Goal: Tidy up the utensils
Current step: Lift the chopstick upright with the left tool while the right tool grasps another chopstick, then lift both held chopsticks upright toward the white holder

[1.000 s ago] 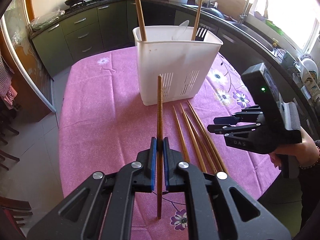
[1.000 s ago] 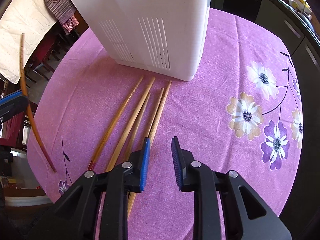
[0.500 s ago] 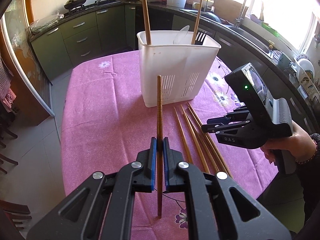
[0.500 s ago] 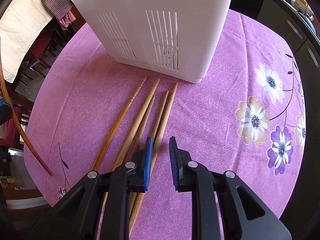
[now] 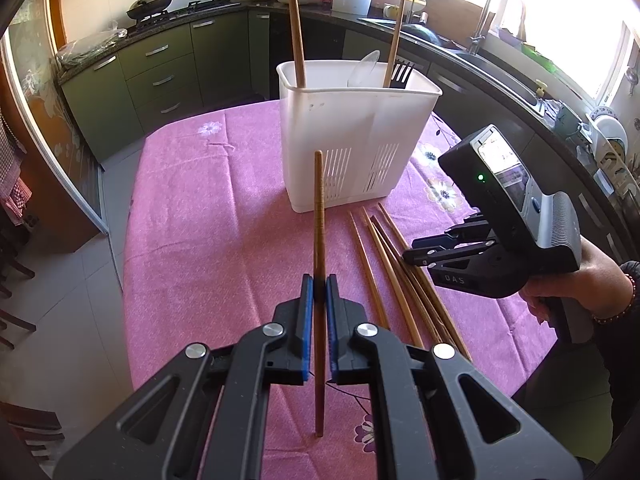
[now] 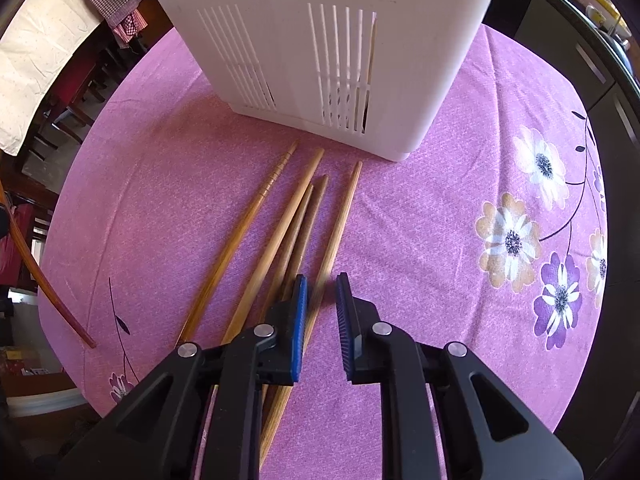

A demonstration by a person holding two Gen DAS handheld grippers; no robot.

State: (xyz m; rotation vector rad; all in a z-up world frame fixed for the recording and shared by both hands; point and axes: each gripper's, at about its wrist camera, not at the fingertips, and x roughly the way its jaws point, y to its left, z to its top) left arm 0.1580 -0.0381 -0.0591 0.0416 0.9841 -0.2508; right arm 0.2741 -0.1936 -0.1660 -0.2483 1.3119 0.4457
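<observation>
Right gripper (image 6: 320, 312) has come closer to the white utensil holder (image 5: 352, 140) since the earlier frames and its jaws have just been closing, now a narrow gap apart, straddling the rightmost chopstick (image 6: 340, 224) of the 5 loose chopsticks (image 6: 280, 232) on the counter (image 6: 420, 208), pads not visibly pressing on it. Holder stands just past the chopstick tips, already carrying 2 chopsticks, a spoon and a fork. Left gripper (image 5: 319, 296) is clamped on 1 dark chopstick (image 5: 319, 216) held upright, off to the left; the hand (image 5: 576, 280) tips the right gripper steeply down over the pile.
</observation>
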